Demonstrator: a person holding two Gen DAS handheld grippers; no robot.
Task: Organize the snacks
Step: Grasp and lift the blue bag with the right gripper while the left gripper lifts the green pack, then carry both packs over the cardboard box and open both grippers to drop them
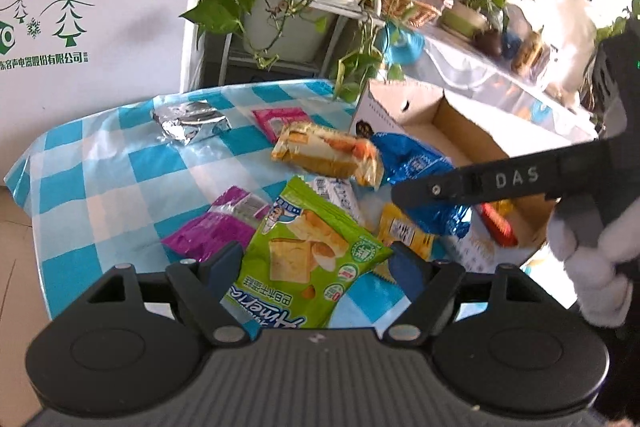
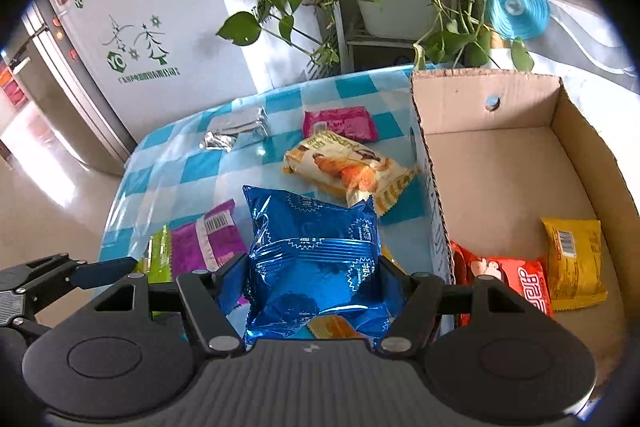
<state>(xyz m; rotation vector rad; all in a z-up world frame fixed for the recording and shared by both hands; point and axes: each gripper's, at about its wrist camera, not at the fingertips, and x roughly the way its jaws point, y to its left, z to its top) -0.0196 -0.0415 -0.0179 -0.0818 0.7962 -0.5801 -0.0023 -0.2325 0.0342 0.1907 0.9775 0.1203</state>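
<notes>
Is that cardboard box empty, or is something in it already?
Not empty. The cardboard box holds a red packet and a yellow packet on its floor near the front; the rest of the floor is bare.

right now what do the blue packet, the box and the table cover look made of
Blue packet: glossy metallised foil, going by its mirror glints and creases. Box: matte brown corrugated cardboard, fluting visible along the edge. Table cover: probably thin shiny plastic, glare and wrinkles.
</notes>
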